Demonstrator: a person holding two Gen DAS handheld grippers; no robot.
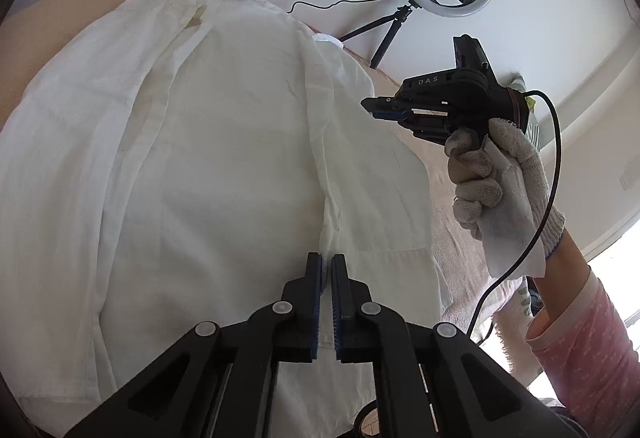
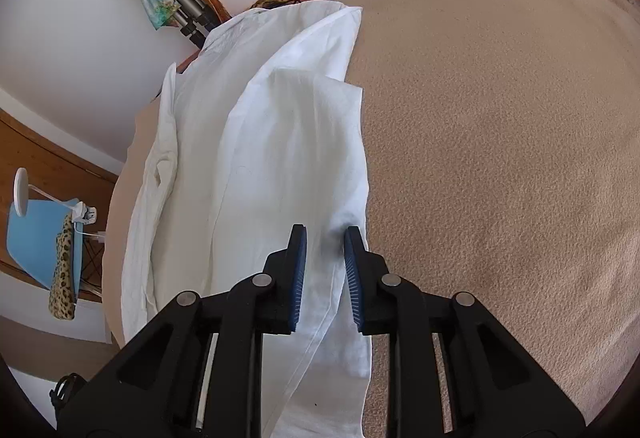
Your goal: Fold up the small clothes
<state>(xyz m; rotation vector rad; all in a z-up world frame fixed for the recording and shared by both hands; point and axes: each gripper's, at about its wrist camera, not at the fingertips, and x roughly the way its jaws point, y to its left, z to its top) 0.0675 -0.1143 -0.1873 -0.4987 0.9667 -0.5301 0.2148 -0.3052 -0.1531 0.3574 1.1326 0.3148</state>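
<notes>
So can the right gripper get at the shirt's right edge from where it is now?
Probably yes: the right gripper is open over the white shirt, straddling its edge fold, with only bare beige blanket beside it.

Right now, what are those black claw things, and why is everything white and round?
Those are hand-held grabbers. A person in gloves holds one in each hand, and each carries a camera with a bulging lens, which bends the picture.

One picture looks along the left gripper. Its fingers are nearly closed over a seam of the white shirt, though I cannot tell if they pinch it. It also shows the right gripper, lifted above the shirt.

The other picture looks along that right one, open and empty. The shirt lies on a beige blanket.
</notes>
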